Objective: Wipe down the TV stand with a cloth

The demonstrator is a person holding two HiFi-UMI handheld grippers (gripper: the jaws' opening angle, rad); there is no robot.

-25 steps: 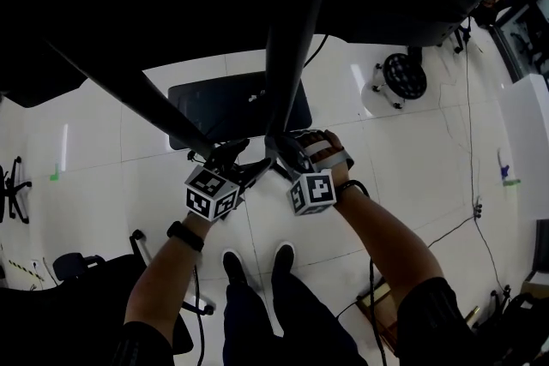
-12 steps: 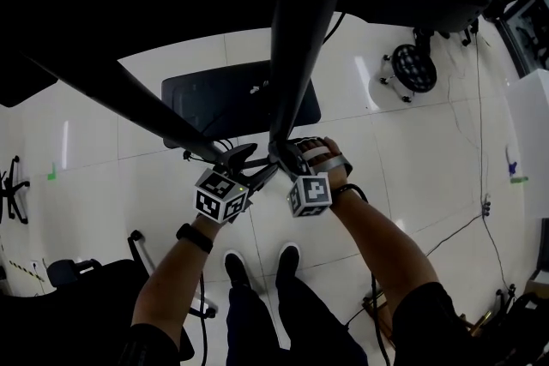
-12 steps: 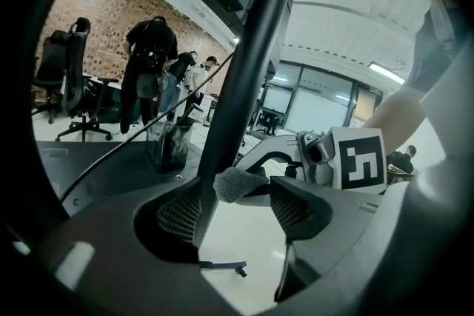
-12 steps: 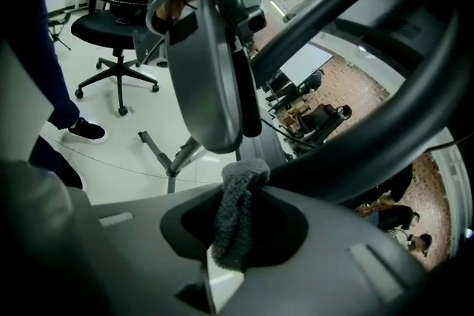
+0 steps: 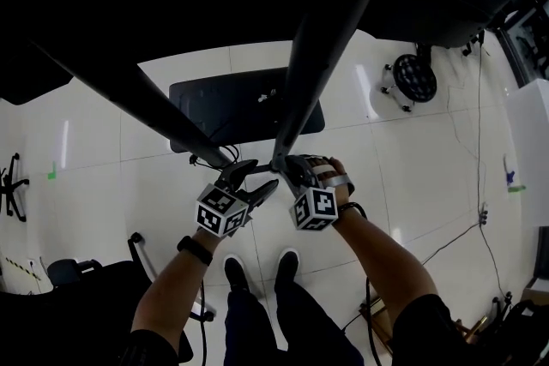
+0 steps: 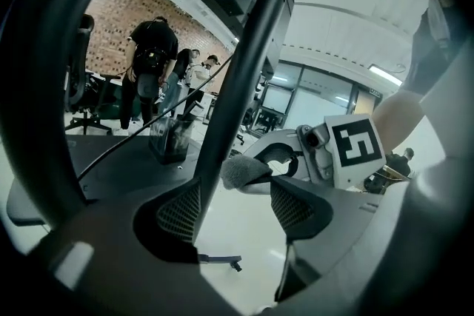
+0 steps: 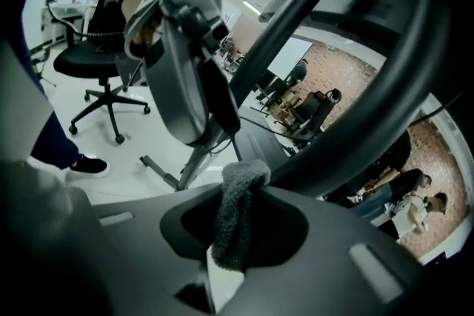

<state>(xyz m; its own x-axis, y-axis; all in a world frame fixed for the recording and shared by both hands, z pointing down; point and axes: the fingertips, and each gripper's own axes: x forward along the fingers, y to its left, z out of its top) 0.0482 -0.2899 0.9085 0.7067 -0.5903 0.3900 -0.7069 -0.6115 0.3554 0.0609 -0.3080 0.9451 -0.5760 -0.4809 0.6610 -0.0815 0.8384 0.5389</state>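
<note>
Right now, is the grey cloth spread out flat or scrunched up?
Scrunched up. The right gripper pinches the cloth into a bunched wad between its shut jaws; none of it lies flat.

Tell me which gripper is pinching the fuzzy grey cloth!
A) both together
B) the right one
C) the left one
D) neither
B: in the right gripper view the grey cloth hangs squeezed between the jaws of the right gripper, while the jaws of the left gripper stand apart and pinch nothing.

Grey cloth point(image 7: 235, 214) on blk stand leg point(image 5: 330, 39)
</note>
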